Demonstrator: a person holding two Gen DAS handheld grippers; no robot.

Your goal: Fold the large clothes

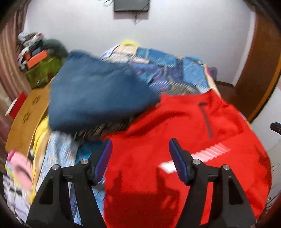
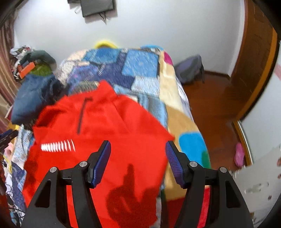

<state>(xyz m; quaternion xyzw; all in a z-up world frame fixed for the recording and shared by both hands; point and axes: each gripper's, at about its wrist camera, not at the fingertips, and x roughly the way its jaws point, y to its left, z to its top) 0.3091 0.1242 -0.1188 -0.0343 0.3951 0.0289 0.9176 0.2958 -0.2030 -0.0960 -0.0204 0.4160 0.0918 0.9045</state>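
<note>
Left wrist view: left gripper point(image 1: 140, 157) and right gripper point(image 2: 137, 157) both released, empty; red top point(image 1: 175, 140) lay partly folded, more folds left.

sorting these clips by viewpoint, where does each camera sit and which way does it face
Left wrist view: rides on the left hand-held gripper, angled down over the bed; it shows that gripper's open, empty jaws above the red top, with the blue garment beyond.
Right wrist view: rides on the right hand-held gripper, angled down at the red top on the patchwork bedspread; its open, empty jaws and black frame show.
Shared: red top, blue garment, bedspread, white wall and its dark screen.
</note>
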